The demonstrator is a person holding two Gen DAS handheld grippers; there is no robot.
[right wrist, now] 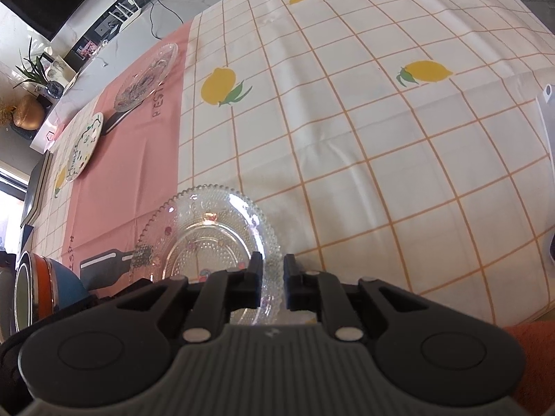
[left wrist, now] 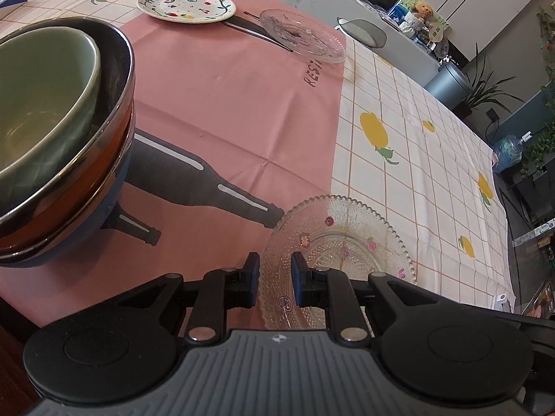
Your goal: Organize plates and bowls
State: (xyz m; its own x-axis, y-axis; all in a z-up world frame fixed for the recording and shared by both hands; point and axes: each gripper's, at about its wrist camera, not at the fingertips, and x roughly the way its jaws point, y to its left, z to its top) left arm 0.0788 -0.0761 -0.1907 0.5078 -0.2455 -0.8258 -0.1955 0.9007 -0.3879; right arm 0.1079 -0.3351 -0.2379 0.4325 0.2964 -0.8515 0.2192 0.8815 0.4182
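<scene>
Already the bowls look sorted: on the pink cloth with the black bottle print (left wrist: 222,111), laid over the white lemon-checked tablecloth (left wrist: 416,159), a nested stack of bowls (left wrist: 66,145) stands together, a pale green ceramic bowl (left wrist: 41,111) sitting inside a steel-rimmed orange one, with a blue one at the bottom. The plates, by my reading, are what is left. Three of them lie apart: a white round plate painted with fruit and vines (left wrist: 186,4) at the far side, a clear pressed-glass plate with a dark pattern (left wrist: 303,34) just beside it, and nearest, well apart from those two, a clear beaded glass plate with small coloured stickers (left wrist: 347,239), straddling the edge where pink cloth meets white.

Both tools sit at this near plate. The left gripper (left wrist: 275,282) has its blue pads narrowly spaced over the plate's rim; whether they pinch it I cannot tell. The right gripper (right wrist: 273,282) looks clenched on the same plate's rim at the opposite side, with only a thin slot between its fingers.

Gathering the three plates into one pile appears to be the remaining work.
</scene>
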